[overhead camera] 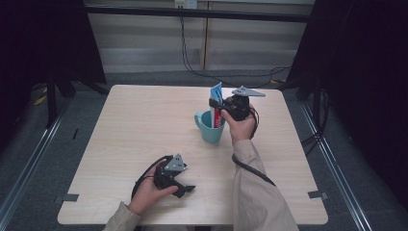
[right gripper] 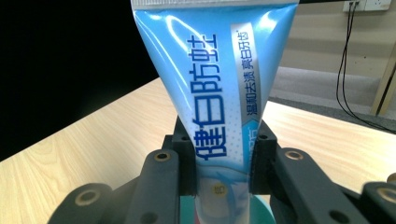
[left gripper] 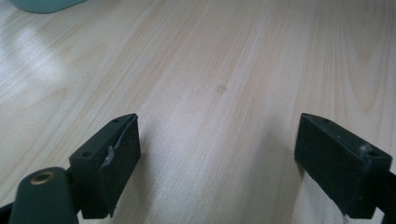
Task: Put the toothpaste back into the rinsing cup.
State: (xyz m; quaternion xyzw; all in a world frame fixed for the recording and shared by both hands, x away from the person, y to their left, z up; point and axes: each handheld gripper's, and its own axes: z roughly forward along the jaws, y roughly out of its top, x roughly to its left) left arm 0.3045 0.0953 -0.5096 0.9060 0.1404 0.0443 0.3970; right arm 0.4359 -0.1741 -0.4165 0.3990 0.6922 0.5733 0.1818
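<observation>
Toothpaste tube [right gripper: 212, 93] stood upright between your right tongs [right gripper: 219, 163], which pinched it on both flat sides just above its lower end. In the high view the tube [overhead camera: 216, 98] had its lower part inside the teal mug [overhead camera: 209, 129], near the middle of the tabletop [overhead camera: 134, 125], while its crimped end pointed up. I judged that you were at the step of putting the tube into the mug, or perhaps of lifting it out; one moment could not tell me which. If you were placing it, the next move called for lowering the tube until it rested on the bottom, then spreading the tongs and drawing them up without tipping the mug.

Your left tongs [left gripper: 217, 154] were spread wide with nothing between them, held low over the bare wood; in the high view the left tongs [overhead camera: 185, 188] were near the front edge, well apart from the mug.

On the blue tube, large dark blue Chinese characters ran along its length and read "健白防蛀". A narrower white band beside them carried smaller characters, which I could not read with certainty.
</observation>
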